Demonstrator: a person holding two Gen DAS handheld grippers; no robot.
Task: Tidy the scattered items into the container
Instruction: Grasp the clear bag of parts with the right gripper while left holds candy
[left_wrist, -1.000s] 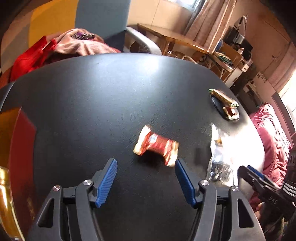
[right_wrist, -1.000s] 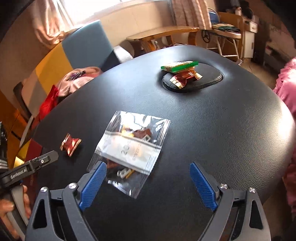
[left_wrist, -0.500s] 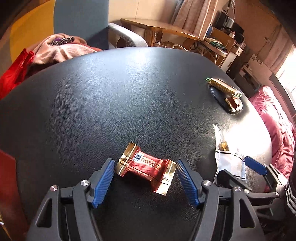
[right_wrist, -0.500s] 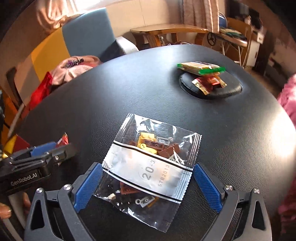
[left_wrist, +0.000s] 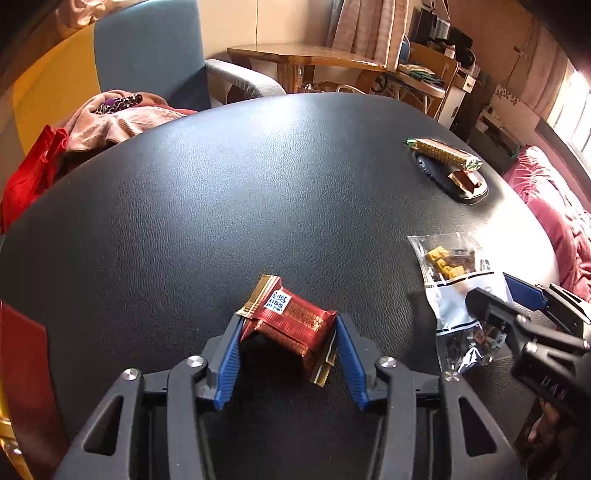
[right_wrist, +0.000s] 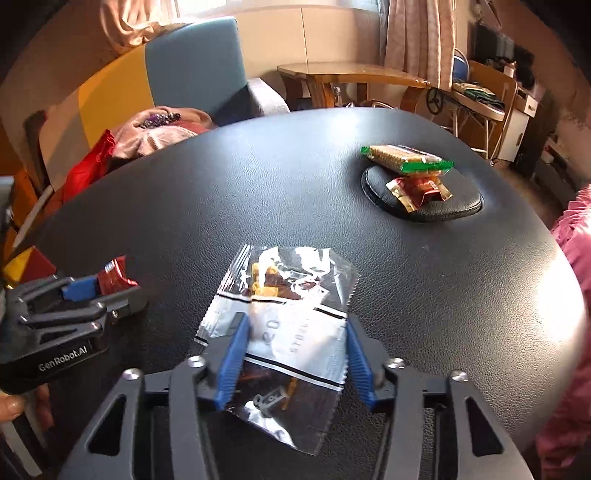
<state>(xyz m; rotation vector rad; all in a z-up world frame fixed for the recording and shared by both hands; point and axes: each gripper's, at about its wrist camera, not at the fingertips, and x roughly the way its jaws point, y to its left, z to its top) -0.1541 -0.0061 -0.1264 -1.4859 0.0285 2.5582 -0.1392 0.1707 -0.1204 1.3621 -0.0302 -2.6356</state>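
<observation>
A red-and-gold chocolate bar (left_wrist: 295, 317) lies on the black round table (left_wrist: 258, 184). My left gripper (left_wrist: 288, 332) has its jaws closing on the bar; both blue pads touch its ends and the wrapper bows upward. A clear bag of small bricks (right_wrist: 291, 280) is crumpled between the closing pads of my right gripper (right_wrist: 295, 325). Each gripper also shows in the other's view: right gripper (left_wrist: 506, 299), left gripper (right_wrist: 107, 291). A shallow black dish (right_wrist: 443, 210) at the far right holds a green-wrapped cracker pack (right_wrist: 406, 157) and a red-gold candy (right_wrist: 417, 188).
Behind the table stands a blue-and-yellow armchair (left_wrist: 147, 55) with pink cloth (left_wrist: 122, 122) and a red bag (left_wrist: 33, 170). Pink bedding (left_wrist: 554, 206) lies beyond the right edge. A red box (left_wrist: 22, 354) sits at the near left. A wooden table (right_wrist: 351, 70) stands at the back.
Both grippers came forward and down over their items. Their jaws narrowed from wide to closed onto the chocolate bar and the bag, which now buckle between the pads.
</observation>
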